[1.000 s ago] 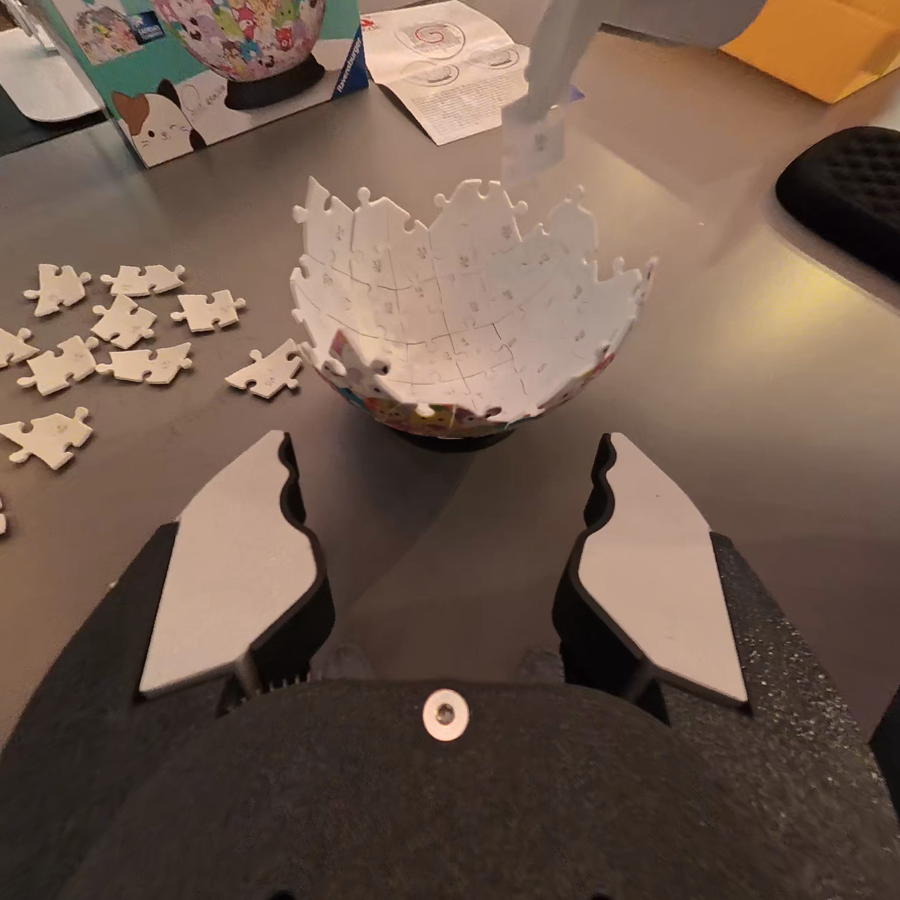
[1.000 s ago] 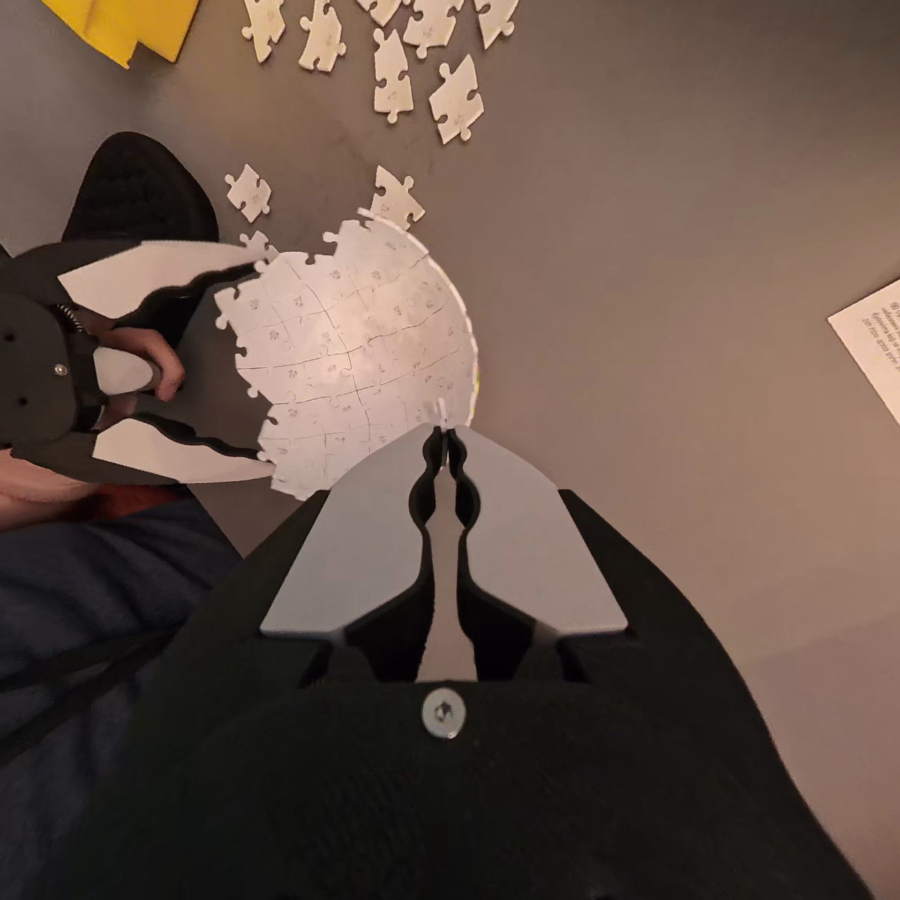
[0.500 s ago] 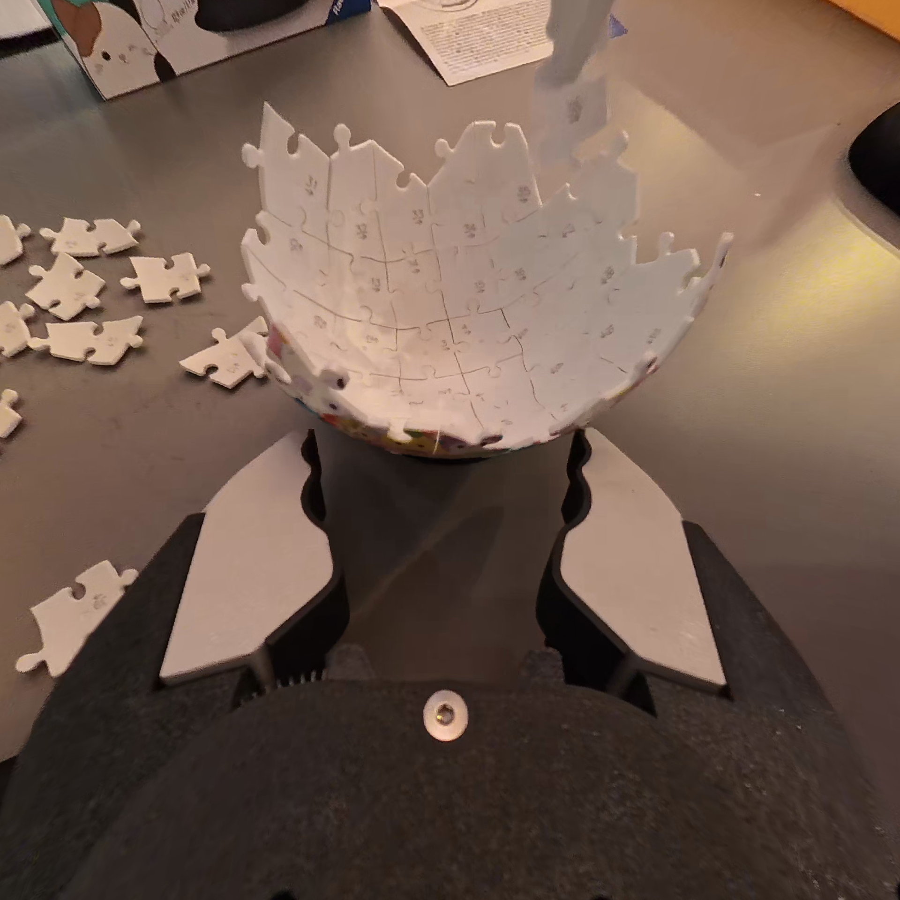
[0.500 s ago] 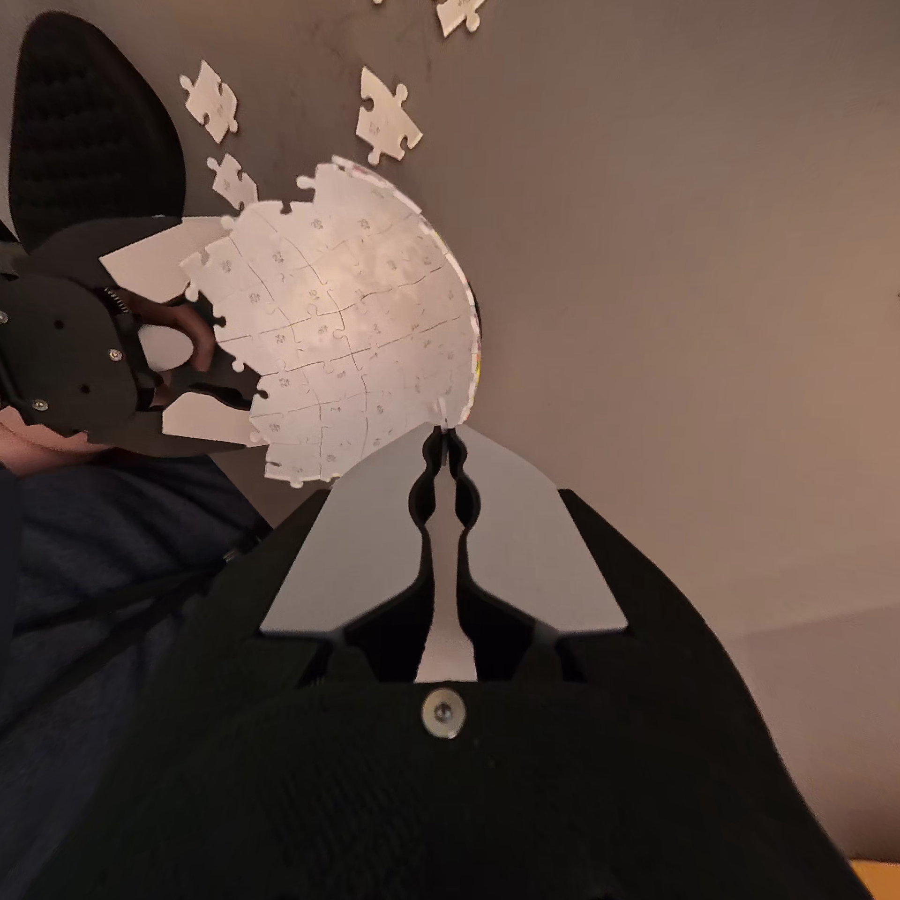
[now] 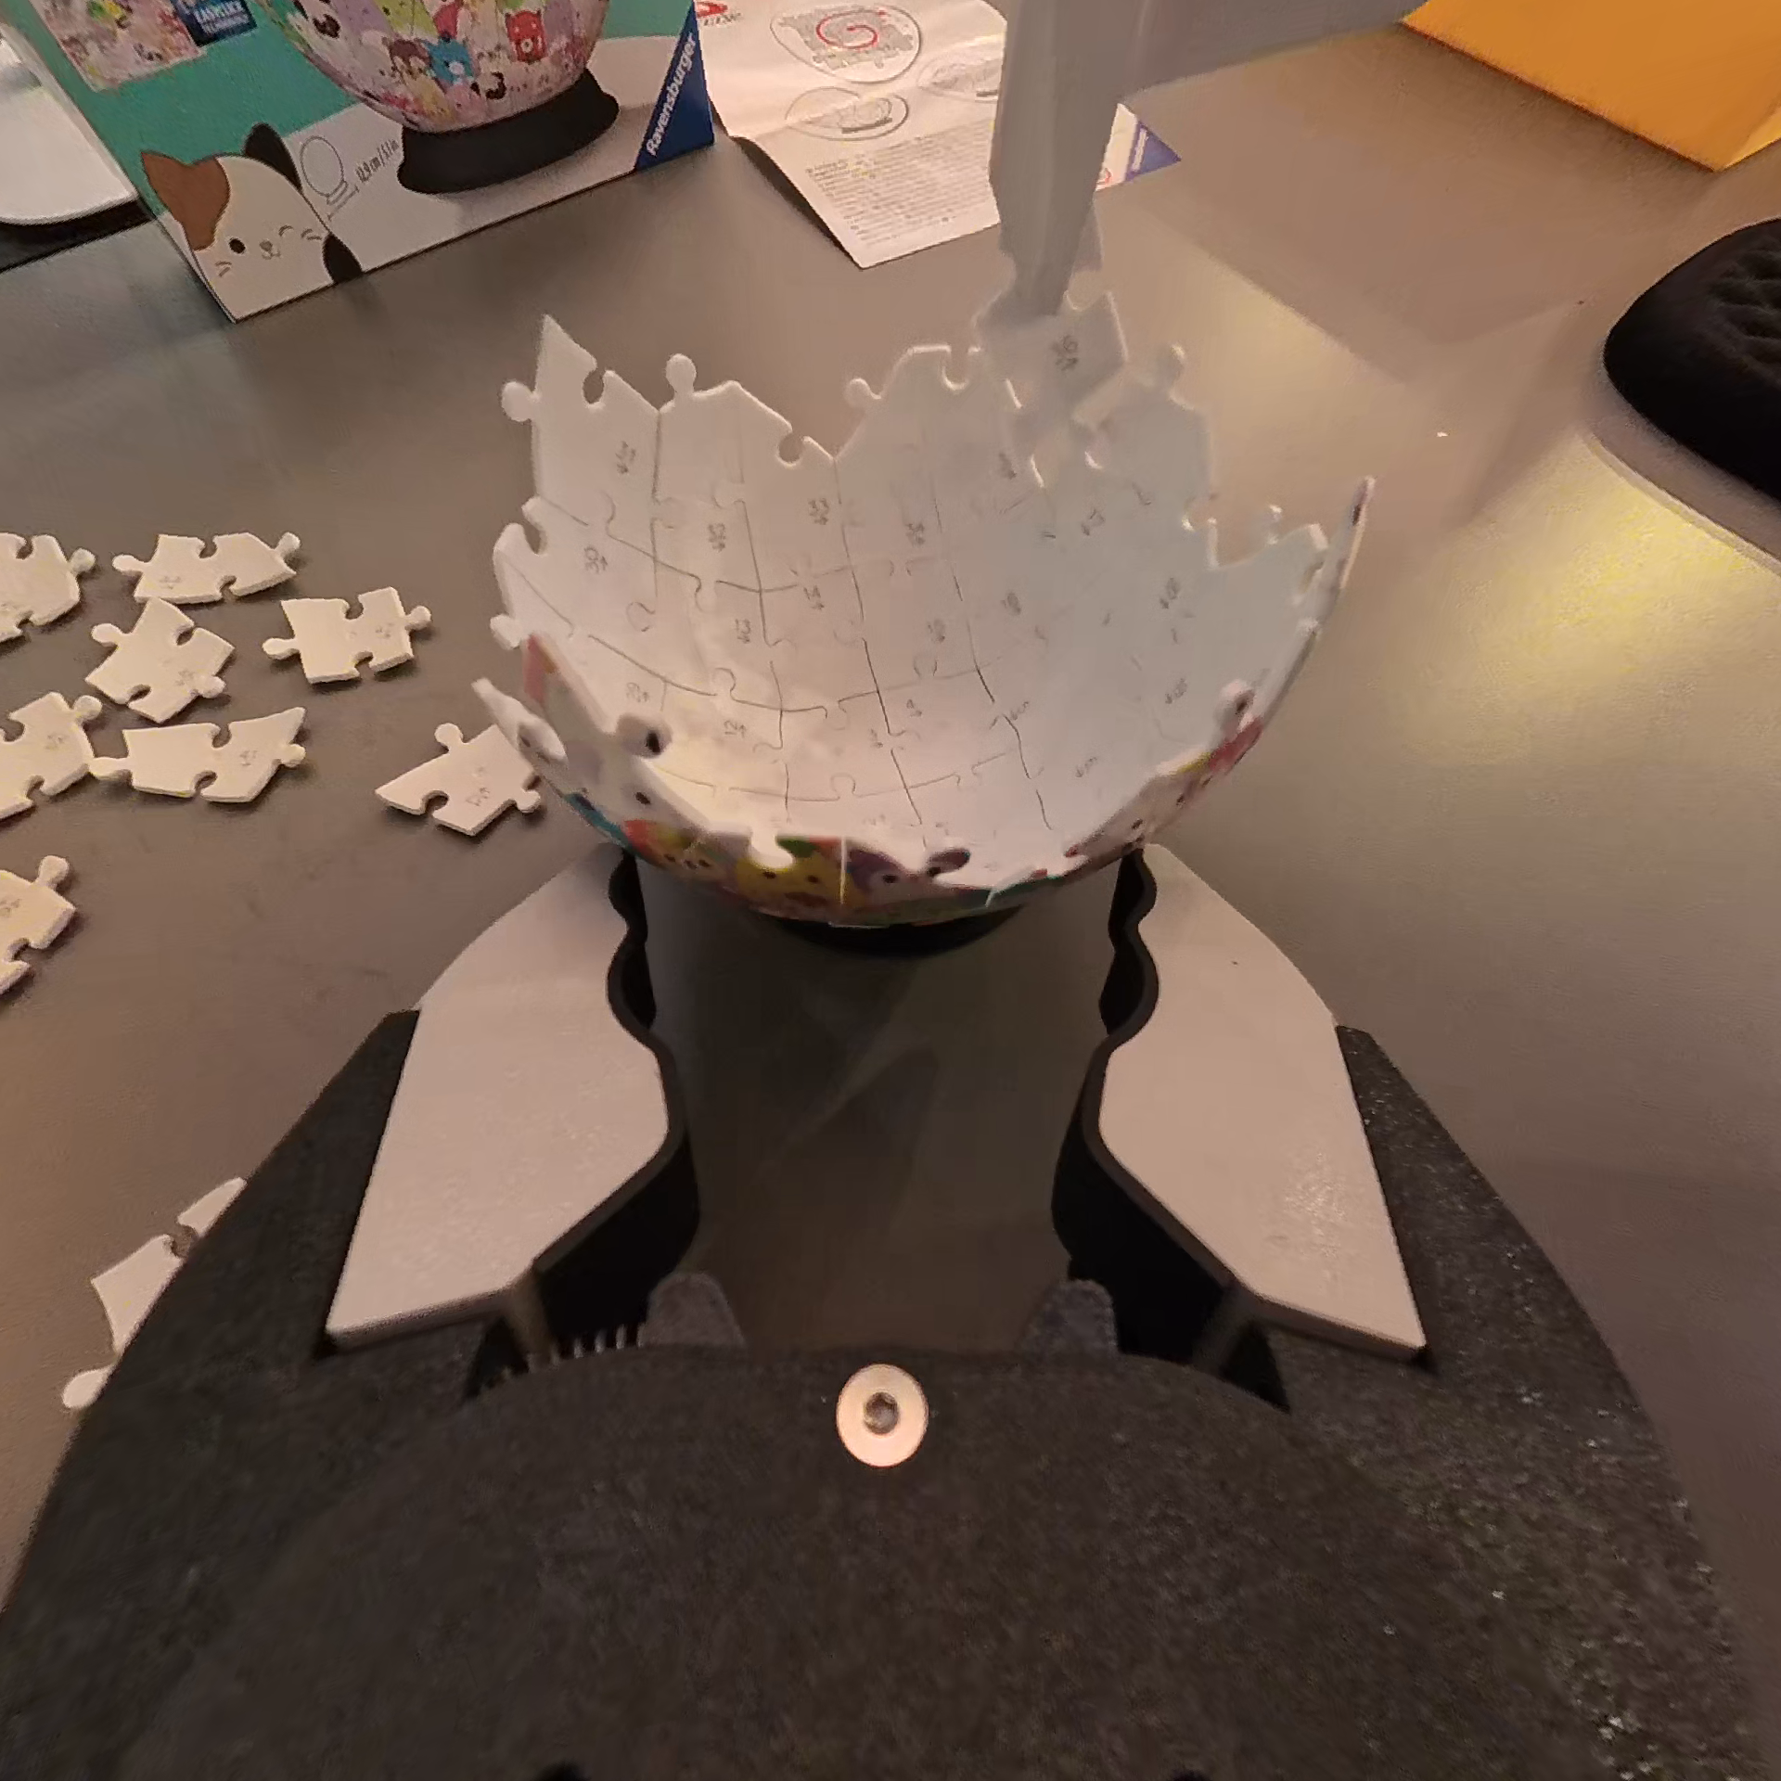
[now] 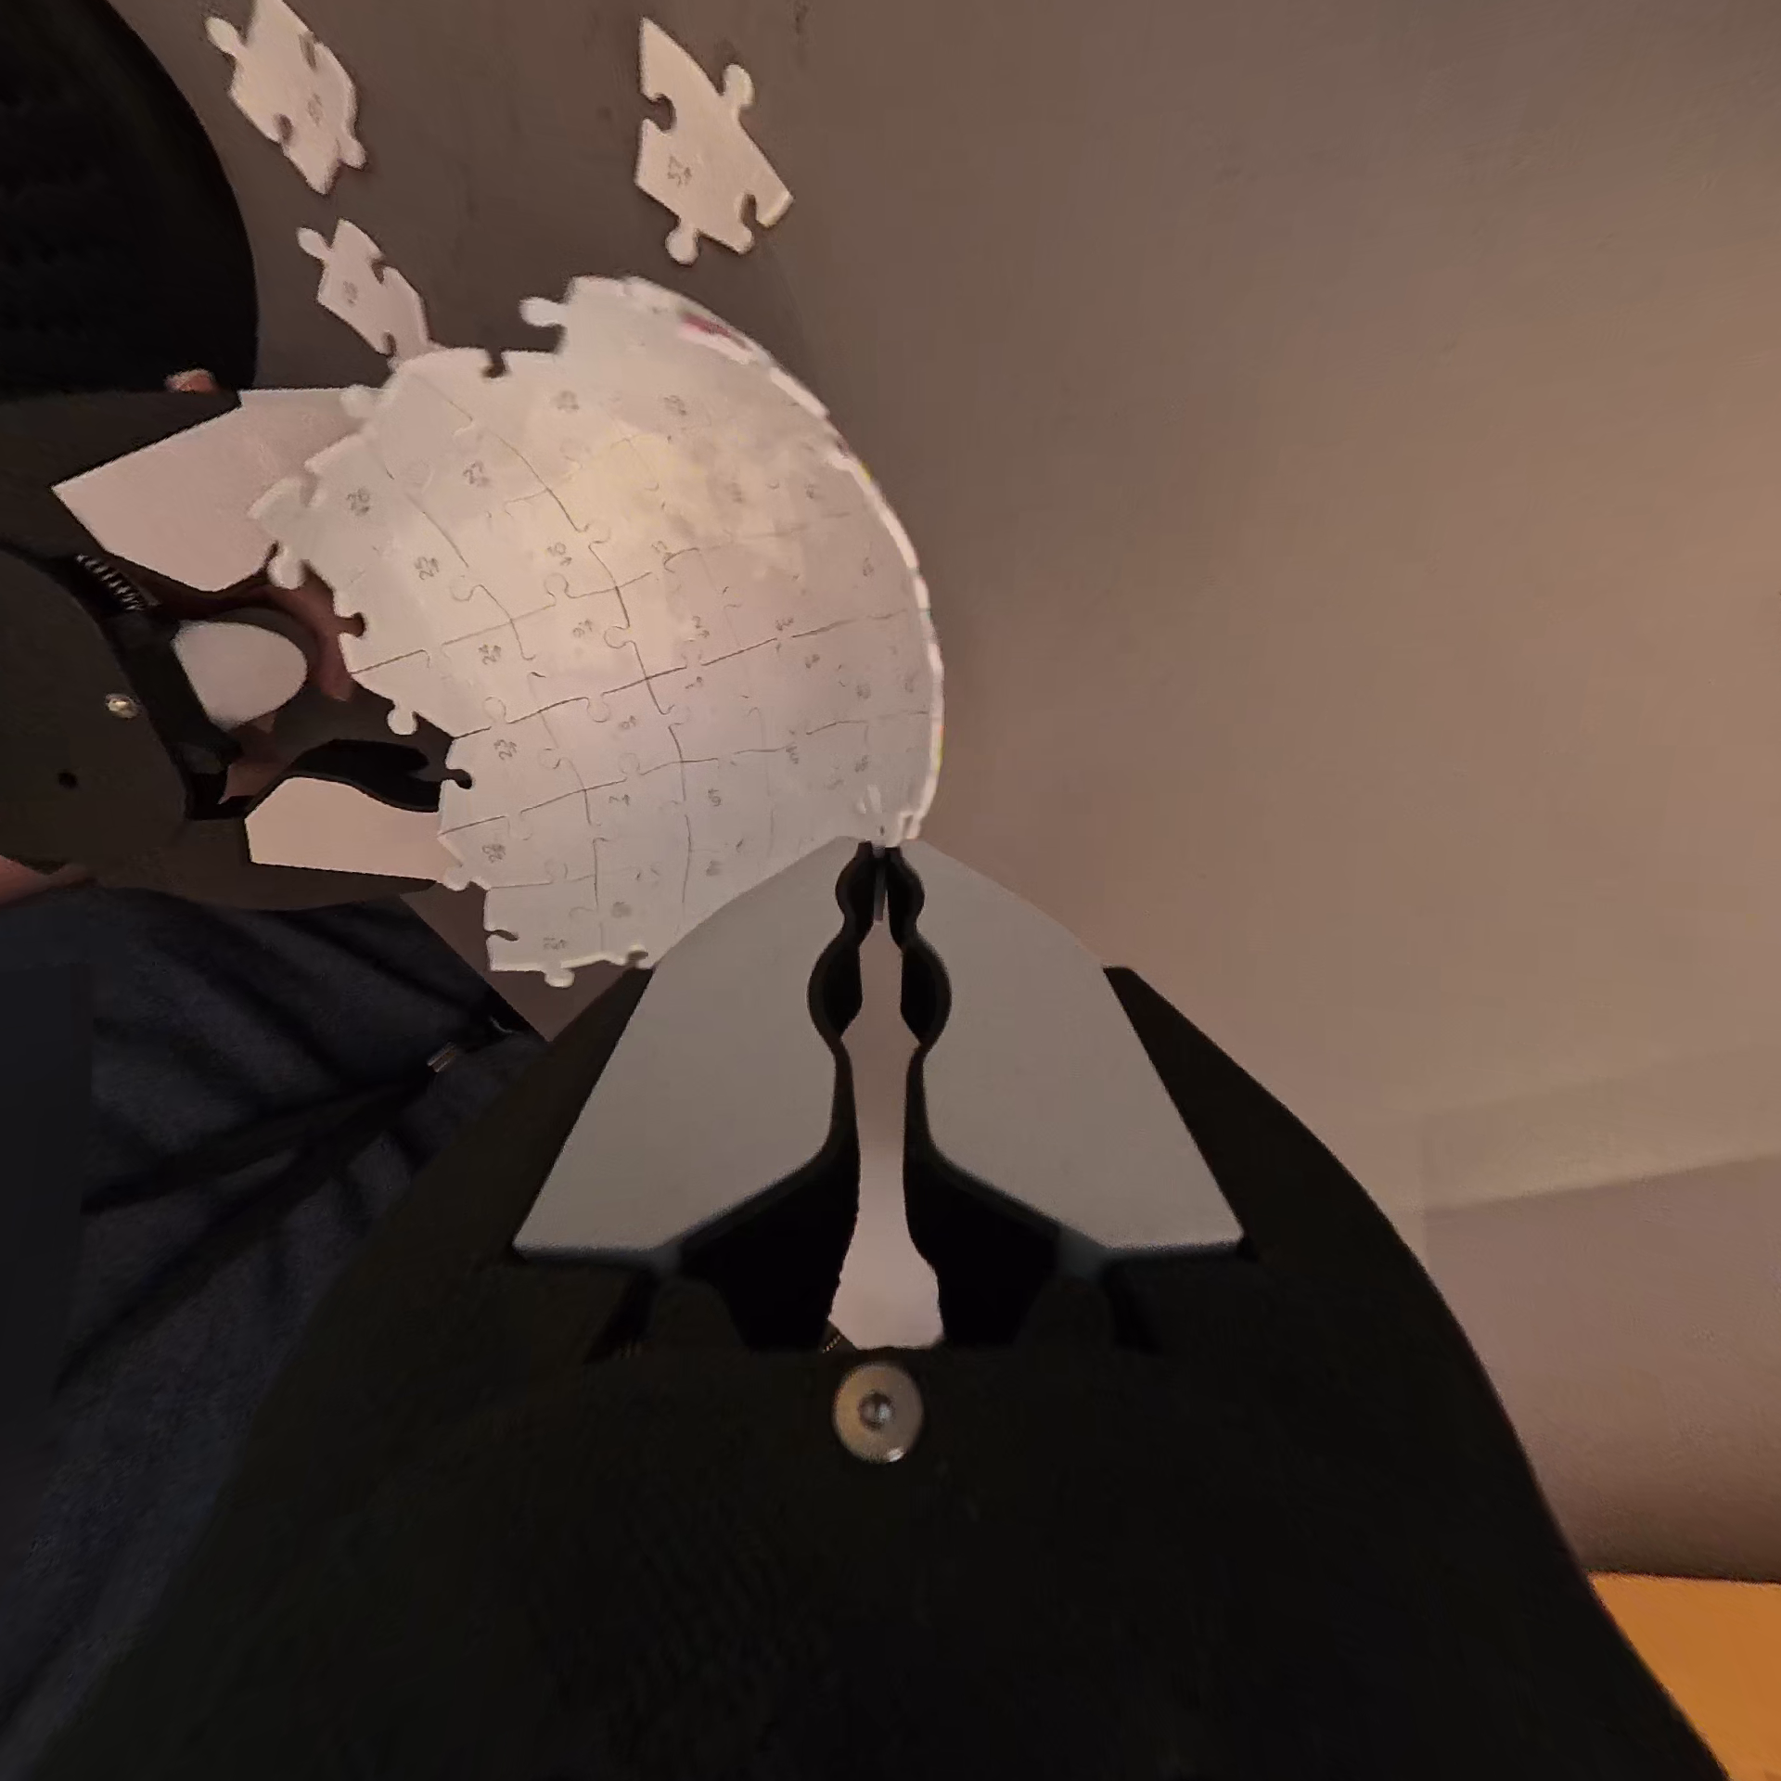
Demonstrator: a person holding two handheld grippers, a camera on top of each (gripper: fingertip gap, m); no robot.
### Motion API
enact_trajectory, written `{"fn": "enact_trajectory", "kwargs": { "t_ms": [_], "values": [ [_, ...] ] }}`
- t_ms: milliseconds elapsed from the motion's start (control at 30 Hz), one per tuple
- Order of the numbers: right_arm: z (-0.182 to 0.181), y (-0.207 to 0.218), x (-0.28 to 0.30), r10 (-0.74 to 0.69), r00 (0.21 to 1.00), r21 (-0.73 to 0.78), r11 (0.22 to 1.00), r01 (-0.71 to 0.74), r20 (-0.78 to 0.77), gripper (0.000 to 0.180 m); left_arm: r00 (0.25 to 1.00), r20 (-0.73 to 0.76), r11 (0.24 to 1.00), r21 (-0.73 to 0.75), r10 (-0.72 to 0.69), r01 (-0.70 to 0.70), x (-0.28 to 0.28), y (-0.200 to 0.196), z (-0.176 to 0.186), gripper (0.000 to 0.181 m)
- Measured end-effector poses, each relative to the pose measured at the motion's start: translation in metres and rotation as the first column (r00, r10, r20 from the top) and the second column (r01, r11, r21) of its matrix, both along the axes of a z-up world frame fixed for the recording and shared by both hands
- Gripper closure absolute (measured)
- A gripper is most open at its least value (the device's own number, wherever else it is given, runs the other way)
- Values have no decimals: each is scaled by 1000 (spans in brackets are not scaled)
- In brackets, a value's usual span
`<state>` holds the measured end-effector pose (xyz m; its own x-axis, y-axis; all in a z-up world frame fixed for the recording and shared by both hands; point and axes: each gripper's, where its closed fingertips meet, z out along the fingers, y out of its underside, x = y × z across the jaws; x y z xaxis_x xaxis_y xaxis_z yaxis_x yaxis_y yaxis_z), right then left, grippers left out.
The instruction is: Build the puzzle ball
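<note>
With the left claw [image 5: 877, 925] wide beside the ball [image 5: 896, 655], the right claw [image 6: 879, 853] pinching a piece [image 5: 1055, 352] could buckle the rim if pressed crooked.

Half-built curved puzzle-ball shell [image 5: 896, 617] white inside, multicoloured cartoon print outside; loose flat pieces [image 5: 347, 631] white; table [image 5: 1446, 867] grey

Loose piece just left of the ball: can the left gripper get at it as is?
Probably yes. The left gripper is open and the piece lies flat beside the ball, uncovered.
</note>
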<state>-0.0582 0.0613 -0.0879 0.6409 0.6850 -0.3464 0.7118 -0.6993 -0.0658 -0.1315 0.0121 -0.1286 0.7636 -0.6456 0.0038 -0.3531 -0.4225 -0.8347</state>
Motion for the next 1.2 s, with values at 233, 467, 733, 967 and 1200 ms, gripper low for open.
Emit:
{"fn": "enact_trajectory", "kwargs": {
  "t_ms": [233,467,733,967,1200],
  "values": [
    [11,7,6,-96,978,-15,995,95,-188,176,999,-16,999,21,-29,29,-3,-1,2,93],
    [4,-1,9,-110,977,-63,993,100,-184,176,996,-65,997,56,-53,57,-6,1,7,94],
    [-9,-7,5,-67,997,-86,994,63,-39,176,998,-45,998,45,-42,44,-8,-2,4,96],
    [-10,-5,4,-44,993,-73,996,52,110,176,998,-50,998,50,-38,40,-5,-1,2,95],
    [-4,-1,3,-55,988,-55,996,63,144,176,999,-33,999,37,-36,38,-4,-2,1,93]
  ]
}}
